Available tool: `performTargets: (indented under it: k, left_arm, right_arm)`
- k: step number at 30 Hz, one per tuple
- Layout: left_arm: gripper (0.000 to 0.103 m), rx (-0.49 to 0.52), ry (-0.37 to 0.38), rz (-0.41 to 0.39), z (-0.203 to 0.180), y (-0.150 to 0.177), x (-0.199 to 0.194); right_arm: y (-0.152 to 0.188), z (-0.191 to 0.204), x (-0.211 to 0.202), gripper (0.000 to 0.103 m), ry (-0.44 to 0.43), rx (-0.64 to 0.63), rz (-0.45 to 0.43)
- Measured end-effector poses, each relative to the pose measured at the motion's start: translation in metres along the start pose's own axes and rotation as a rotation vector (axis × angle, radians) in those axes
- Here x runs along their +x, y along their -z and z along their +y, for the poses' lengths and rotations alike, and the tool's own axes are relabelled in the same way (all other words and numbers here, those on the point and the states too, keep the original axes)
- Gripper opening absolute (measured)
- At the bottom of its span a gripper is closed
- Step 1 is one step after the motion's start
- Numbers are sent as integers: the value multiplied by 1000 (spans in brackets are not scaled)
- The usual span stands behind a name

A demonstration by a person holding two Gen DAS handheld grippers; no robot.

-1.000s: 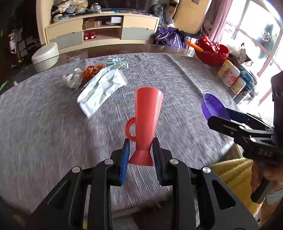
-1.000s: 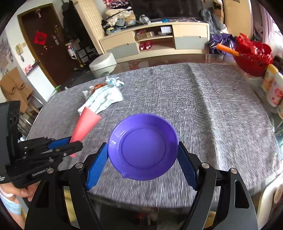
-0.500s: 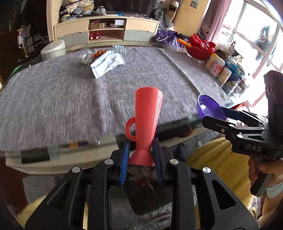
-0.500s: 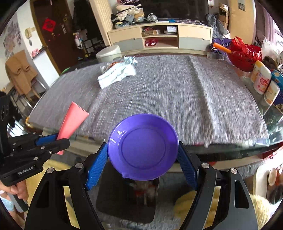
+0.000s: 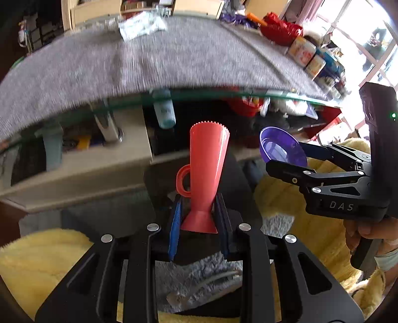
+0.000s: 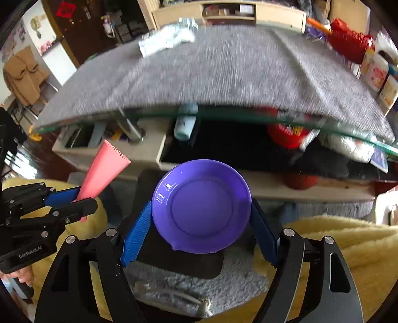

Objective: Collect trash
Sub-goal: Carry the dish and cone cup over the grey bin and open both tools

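My left gripper [image 5: 199, 216] is shut on the foot of a tall red cup [image 5: 206, 169] with a ring handle; the cup also shows in the right wrist view [image 6: 102, 176]. My right gripper [image 6: 199, 223] is shut on a purple plate [image 6: 201, 206], which also shows in the left wrist view [image 5: 281, 149]. Both are held below and in front of the grey-clothed glass table [image 6: 223, 72]. A crumpled white wrapper [image 6: 166, 41] and other trash lie at the table's far side, in the left wrist view too [image 5: 141, 23].
A lower shelf under the glass holds a blue bottle [image 6: 185, 121], a red tub [image 6: 288, 134] and packets. Bottles [image 5: 308, 57] and a red basket [image 5: 281, 32] stand at the table's right. Yellow fleece [image 6: 335, 248] and a dark bin [image 6: 179, 258] lie below.
Both grippers have pulled back and dropped below the table's front edge, still holding the cup and the plate. The table top now looks farther and higher.
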State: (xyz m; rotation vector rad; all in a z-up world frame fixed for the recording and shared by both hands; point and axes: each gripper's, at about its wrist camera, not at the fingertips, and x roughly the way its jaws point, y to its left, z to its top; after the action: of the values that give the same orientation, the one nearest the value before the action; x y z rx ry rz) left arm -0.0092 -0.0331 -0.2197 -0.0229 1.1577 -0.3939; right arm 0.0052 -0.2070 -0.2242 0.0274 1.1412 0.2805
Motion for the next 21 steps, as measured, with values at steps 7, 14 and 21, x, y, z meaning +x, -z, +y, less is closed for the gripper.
performTargets:
  k: [7, 14, 21]
  left_arm:
    - [24, -21, 4, 93, 7, 17, 34]
    - [24, -17, -3, 152, 9, 23, 54]
    - [25, -22, 6, 201, 10, 20, 66]
  right_arm:
    - [20, 2, 36, 78, -30, 25, 109]
    - [21, 4, 49, 78, -38, 36, 146]
    - [16, -2, 56, 79, -56, 66, 158]
